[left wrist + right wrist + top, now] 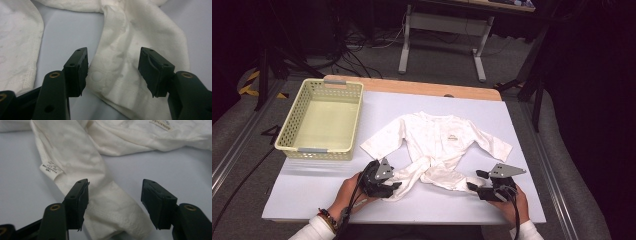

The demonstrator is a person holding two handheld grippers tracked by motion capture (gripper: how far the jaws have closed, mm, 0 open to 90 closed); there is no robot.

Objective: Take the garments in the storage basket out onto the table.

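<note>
While spread flat, garment [437, 145] legs between both open grippers

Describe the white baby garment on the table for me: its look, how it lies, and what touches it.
The white baby garment looks like soft, faintly patterned cotton with a small chest label, a snap stud and a care tag. It lies flat on the white table cover, sleeves spread, its two legs crossed toward the person. The left hand-held gripper and the right hand-held gripper each straddle a leg end, jaws open, pads not pressing. It lies apart from the basket.
</note>
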